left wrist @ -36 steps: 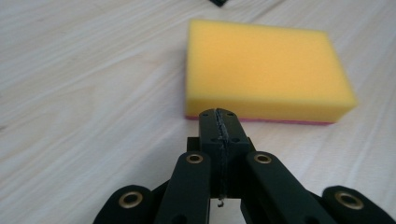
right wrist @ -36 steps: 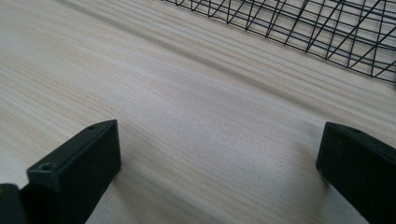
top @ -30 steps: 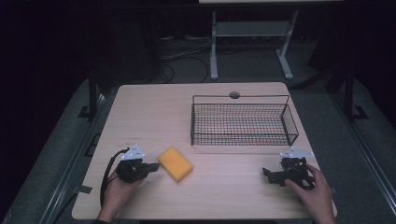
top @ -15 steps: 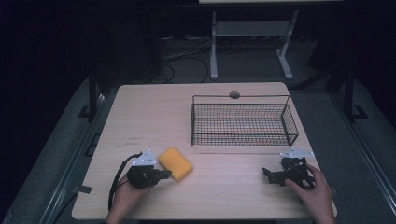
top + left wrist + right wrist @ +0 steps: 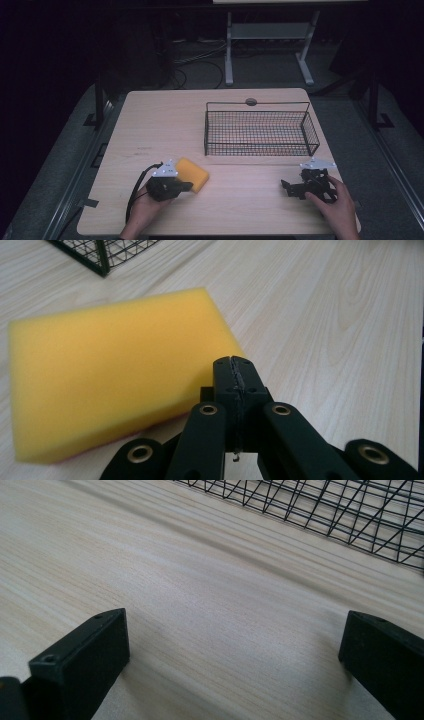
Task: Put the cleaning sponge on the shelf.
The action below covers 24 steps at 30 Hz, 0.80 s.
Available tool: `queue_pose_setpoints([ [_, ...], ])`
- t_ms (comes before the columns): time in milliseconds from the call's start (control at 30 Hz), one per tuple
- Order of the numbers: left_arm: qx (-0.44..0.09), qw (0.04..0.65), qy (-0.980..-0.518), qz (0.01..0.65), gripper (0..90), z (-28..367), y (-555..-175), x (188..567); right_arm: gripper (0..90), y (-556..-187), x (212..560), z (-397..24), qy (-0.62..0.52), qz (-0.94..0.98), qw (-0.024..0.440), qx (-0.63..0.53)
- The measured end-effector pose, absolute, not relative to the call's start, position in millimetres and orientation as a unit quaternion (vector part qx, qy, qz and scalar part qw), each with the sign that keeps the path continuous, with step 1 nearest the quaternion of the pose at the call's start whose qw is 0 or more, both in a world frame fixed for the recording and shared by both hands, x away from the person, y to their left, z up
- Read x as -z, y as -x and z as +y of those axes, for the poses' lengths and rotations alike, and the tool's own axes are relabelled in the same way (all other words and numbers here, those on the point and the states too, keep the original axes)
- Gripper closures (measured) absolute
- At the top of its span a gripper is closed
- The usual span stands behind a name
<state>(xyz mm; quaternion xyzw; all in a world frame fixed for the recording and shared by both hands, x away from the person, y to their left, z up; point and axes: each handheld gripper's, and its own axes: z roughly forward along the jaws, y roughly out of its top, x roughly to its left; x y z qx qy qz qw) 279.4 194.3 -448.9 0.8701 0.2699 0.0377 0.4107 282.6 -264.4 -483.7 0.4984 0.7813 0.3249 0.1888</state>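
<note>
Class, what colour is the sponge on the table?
Yellow; the sponge shows best in the left gripper view.

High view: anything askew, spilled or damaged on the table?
Nothing stands out. The sponge lies flat and intact, angled to the table edge, beside the shut left claw. The basket sits upright and square.

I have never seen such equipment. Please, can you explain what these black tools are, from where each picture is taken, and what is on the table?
A person sits at a wooden table and holds a hand tool with two black jaws in each hand. One picture looks down from above; the other two come from small cameras on the tools. The left gripper has its jaws closed and empty, right beside a yellow sponge. The right gripper has its jaws wide apart over bare wood. A black wire basket stands behind, empty.
</note>
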Motion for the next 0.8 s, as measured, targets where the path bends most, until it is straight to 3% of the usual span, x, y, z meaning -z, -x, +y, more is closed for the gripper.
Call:
queue_pose_setpoints([
  [500, -0.030, 0.411, -0.871, 0.267, 89.8, 191.0, -295.7, 434.3, 0.0, -282.6, 483.7, -264.4, -0.498, 0.781, 0.189, -0.325],
  [800, -0.057, 0.405, -0.871, 0.271, 89.8, 199.6, -320.1, 418.1, 0.0, -282.6, 483.7, -264.4, -0.498, 0.781, 0.189, -0.325],
])
